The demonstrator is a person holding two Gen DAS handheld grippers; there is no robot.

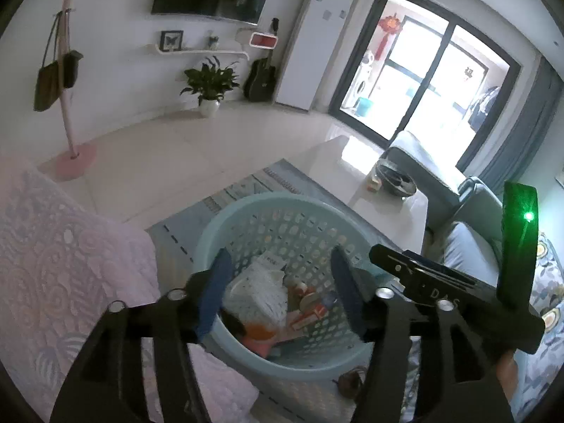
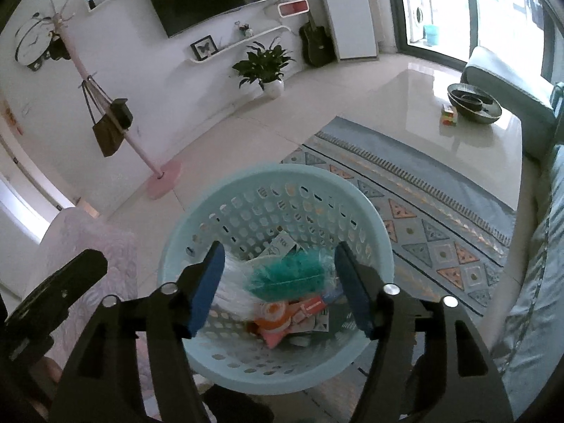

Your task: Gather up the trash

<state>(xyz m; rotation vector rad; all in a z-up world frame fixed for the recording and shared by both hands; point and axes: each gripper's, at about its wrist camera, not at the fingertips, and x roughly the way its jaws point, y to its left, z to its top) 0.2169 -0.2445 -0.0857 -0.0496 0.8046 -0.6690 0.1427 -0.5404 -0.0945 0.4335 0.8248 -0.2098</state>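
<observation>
A light blue perforated basket stands on the rug and holds trash: a white plastic bag, an orange wrapper and small red and white packs. In the right wrist view the basket also holds a teal fringed piece that looks blurred above the pile. My left gripper is open and empty above the basket. My right gripper is open and empty above the basket too. The right gripper's body shows at the right of the left wrist view.
A pink patterned cushion lies to the left of the basket. A white coffee table with a dark bowl stands beyond the rug. A grey sofa is on the right. A coat stand and a potted plant stand by the wall.
</observation>
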